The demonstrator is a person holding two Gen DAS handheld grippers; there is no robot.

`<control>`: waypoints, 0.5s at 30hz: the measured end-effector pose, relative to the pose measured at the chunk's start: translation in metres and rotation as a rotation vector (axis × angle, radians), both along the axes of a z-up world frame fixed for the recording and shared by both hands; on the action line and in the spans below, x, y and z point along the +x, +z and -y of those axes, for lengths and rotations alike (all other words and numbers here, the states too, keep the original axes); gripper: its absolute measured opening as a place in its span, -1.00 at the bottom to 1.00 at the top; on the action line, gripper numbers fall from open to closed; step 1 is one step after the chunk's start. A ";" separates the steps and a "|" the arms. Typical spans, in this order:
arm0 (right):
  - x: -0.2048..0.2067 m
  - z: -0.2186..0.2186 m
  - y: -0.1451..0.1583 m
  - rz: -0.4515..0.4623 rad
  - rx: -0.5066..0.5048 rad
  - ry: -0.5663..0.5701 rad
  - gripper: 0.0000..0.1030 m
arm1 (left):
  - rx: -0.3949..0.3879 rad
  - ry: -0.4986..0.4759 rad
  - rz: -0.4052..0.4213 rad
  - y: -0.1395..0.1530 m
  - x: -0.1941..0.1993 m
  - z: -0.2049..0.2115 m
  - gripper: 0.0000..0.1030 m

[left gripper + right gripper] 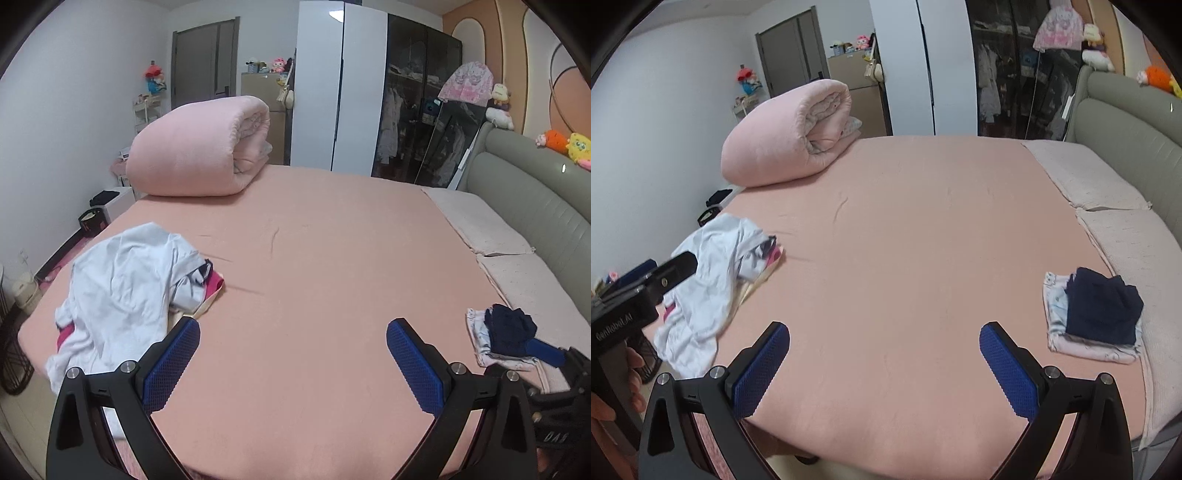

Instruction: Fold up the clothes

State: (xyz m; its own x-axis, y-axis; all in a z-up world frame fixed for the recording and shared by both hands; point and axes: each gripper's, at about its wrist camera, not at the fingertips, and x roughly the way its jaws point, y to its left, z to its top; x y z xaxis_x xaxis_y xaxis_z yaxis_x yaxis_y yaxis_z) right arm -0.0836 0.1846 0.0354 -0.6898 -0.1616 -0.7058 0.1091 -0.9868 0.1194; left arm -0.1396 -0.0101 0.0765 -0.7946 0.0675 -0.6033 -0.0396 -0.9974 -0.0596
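Observation:
A crumpled pile of clothes, topped by a white garment (122,291), lies on the left side of the pink bed (314,258); it also shows in the right wrist view (709,273). A small stack of folded clothes with a navy piece on top (509,332) sits at the right near the pillows, seen too in the right wrist view (1100,310). My left gripper (293,332) is open and empty above the bed's near edge, just right of the pile. My right gripper (884,332) is open and empty above the near edge, left of the stack.
A rolled pink quilt (199,147) lies at the far left corner of the bed. Two flat pillows (480,225) and a grey headboard (535,192) line the right side. A wardrobe (369,88) stands behind. A basket (646,354) sits on the floor at left.

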 end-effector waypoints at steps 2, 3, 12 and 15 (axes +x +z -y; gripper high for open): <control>0.016 0.003 -0.003 0.001 0.000 0.018 1.00 | 0.003 0.013 -0.004 -0.002 0.016 0.002 0.99; 0.024 0.004 -0.005 0.002 -0.004 0.026 1.00 | 0.012 0.015 -0.004 -0.004 0.024 0.003 0.99; 0.087 -0.002 -0.018 0.008 0.002 -0.022 1.00 | 0.002 0.004 0.008 -0.028 0.083 -0.010 0.99; 0.101 -0.006 -0.021 0.004 0.023 -0.045 1.00 | -0.107 0.026 -0.015 -0.037 0.094 -0.024 0.99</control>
